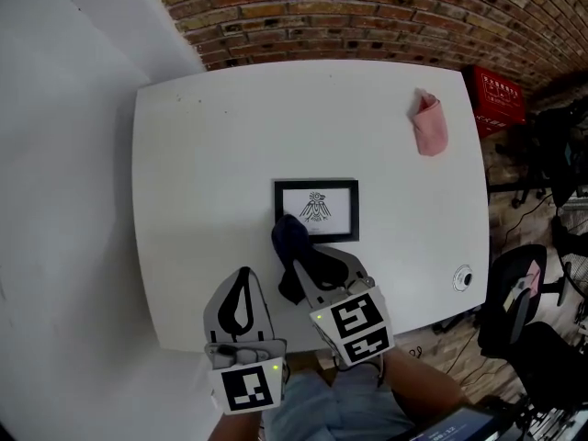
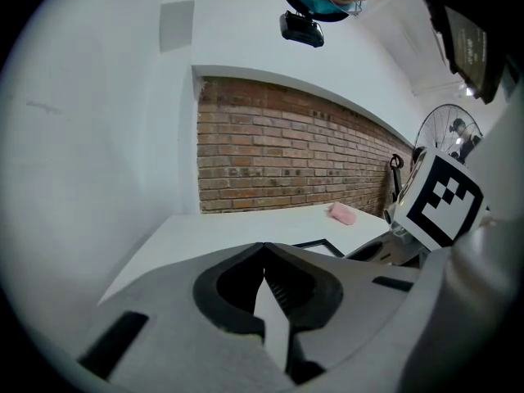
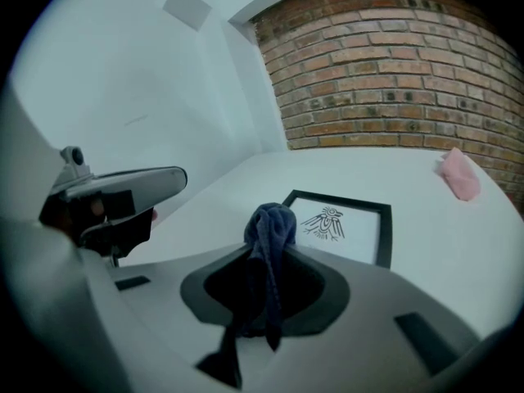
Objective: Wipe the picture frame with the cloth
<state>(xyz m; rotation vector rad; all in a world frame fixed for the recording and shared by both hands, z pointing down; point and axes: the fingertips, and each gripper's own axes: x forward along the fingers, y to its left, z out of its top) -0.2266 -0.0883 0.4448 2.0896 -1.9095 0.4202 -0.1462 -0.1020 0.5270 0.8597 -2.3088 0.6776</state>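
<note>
The frame (image 1: 317, 209) lies flat near the middle of the white table (image 1: 211, 154), its 4 edges roughly square to the table's edges. A bird drawing shows under its glass. Bare tabletop lies on all 4 sides of the frame, widest at the left and the far side.

The right gripper (image 1: 299, 257) is clamped on a dark blue cloth (image 1: 290, 235). A bunch of it stands above the jaw tips and a tail hangs back between the jaws. In the head view the bunch sits over the frame's near left corner. Whether it touches the frame cannot be told.

The left gripper (image 1: 244, 272) hangs just left of the right one, above the table's near edge. Its jaws meet at the tips with nothing between them.

A pink cloth (image 1: 429, 125) lies near the far right corner, well apart from the frame. A round grommet (image 1: 462, 278) sits close to the right edge. A brick wall (image 1: 367, 7) runs behind the far edge.
</note>
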